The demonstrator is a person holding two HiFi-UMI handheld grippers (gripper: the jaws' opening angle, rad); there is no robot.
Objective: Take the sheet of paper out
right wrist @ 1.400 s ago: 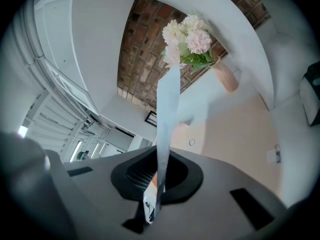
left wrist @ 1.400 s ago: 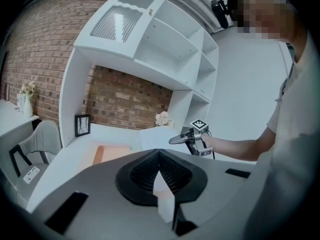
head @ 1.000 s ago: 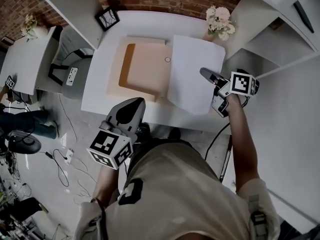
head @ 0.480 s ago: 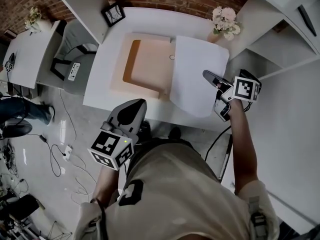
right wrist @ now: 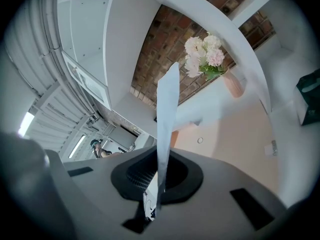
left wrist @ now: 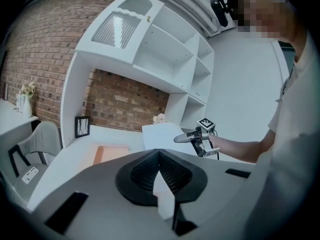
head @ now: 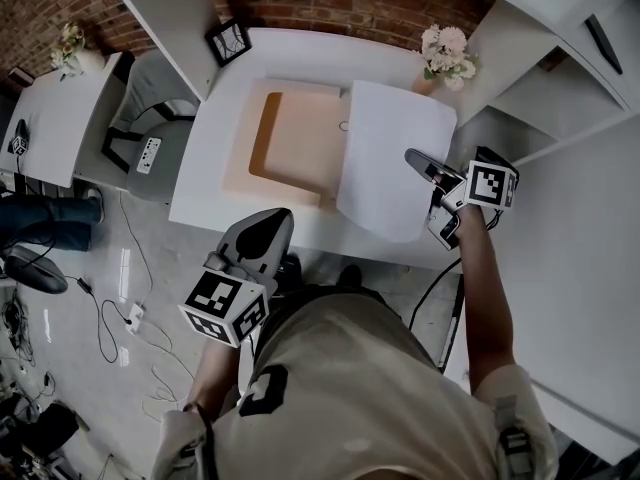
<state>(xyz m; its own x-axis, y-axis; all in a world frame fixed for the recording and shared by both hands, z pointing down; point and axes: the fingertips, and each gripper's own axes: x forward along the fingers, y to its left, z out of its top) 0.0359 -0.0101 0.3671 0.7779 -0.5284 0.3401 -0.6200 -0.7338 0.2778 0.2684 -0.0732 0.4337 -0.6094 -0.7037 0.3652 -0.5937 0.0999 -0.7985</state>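
My right gripper [head: 412, 156] is shut on the right edge of a white sheet of paper [head: 388, 158], which it holds over the right half of the white desk [head: 210, 183]. In the right gripper view the sheet [right wrist: 166, 109] shows edge-on, pinched between the jaws. An open peach folder [head: 290, 148] lies flat on the desk, left of the sheet. Near the desk's front edge, apart from the folder, my left gripper [head: 270, 220] hangs shut with nothing in it. The left gripper view shows its pads [left wrist: 150, 166] meeting, with the right gripper [left wrist: 192, 136] and sheet [left wrist: 159, 135] beyond.
A vase of pale flowers [head: 446, 52] stands at the desk's back right corner and a framed picture [head: 228, 40] at the back left. White shelving [head: 560, 78] rises on the right. A chair [head: 150, 128] and a second desk [head: 45, 118] are to the left.
Only my head view has shifted slightly. Both grippers and the sheet stay where they were, and the right gripper keeps its hold.
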